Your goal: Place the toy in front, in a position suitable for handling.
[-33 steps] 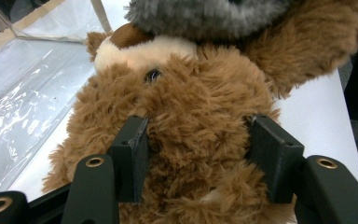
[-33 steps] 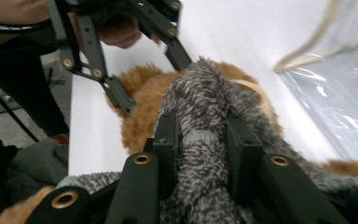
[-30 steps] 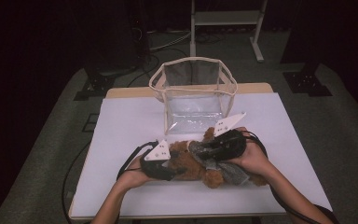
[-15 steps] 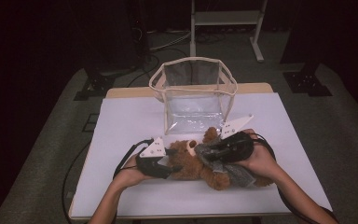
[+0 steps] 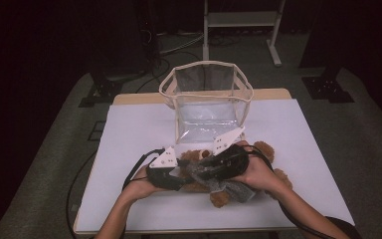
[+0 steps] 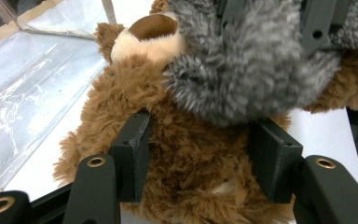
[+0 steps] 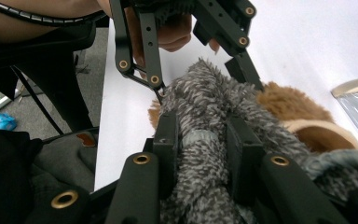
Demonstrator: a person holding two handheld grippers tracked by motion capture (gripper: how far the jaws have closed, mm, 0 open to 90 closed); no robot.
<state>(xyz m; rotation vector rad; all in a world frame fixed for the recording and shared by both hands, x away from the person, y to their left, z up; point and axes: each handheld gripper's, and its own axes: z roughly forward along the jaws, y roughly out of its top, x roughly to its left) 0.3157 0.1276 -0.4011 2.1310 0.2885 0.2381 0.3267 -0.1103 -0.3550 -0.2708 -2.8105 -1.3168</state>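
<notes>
A brown teddy bear (image 5: 264, 149) lies on the white table (image 5: 139, 129) in front of the person, with a fuzzy grey cloth (image 5: 234, 189) over it. My left gripper (image 5: 185, 174) comes in from the left. In the left gripper view its pads press into the fur on both sides of the bear's body (image 6: 186, 186), under the grey cloth (image 6: 247, 60). My right gripper (image 5: 200, 173) reaches in from the right and faces the left one. In the right gripper view it (image 7: 205, 140) is shut on a bunched fold of the grey cloth (image 7: 205, 107), with the bear's fur (image 7: 289, 105) behind.
A clear plastic bag (image 5: 206, 99) with beige trim stands open just behind the bear, in the middle of the table. Bare white tabletop lies left and right of it. Black cables trail from both grippers over the near edge. The floor around is dark.
The right gripper has moved left across the bear with the grey cloth in it. The bear has shifted a little under it. The left hand has stayed put.
</notes>
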